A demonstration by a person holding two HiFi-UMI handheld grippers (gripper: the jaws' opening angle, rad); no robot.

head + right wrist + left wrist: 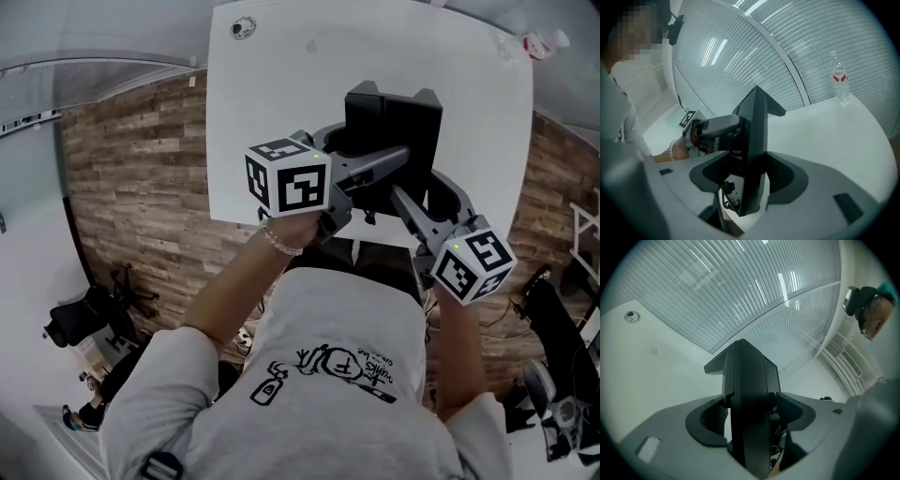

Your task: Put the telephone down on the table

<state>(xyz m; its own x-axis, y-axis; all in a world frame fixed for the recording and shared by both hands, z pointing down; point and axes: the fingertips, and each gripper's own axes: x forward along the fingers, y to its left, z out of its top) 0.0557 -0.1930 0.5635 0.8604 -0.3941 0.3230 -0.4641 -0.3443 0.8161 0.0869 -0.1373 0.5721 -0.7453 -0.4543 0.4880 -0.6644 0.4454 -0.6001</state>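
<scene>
A smooth white table (281, 112) fills the upper frame. Over its near edge, at centre, is the telephone (394, 127), a matte black, angular slab held upright. The left gripper (750, 416) and right gripper (752, 180) each have their grey jaws closed tight on it; a clear plastic bottle (542, 42) sits at upper right

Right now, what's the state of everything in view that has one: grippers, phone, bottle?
telephone: clamped by both grippers, held upright over the table; whether it touches the tabletop cannot be told.
left gripper: shut on the telephone.
right gripper: shut on the telephone.
water bottle: upright on the table's far side, untouched.
</scene>
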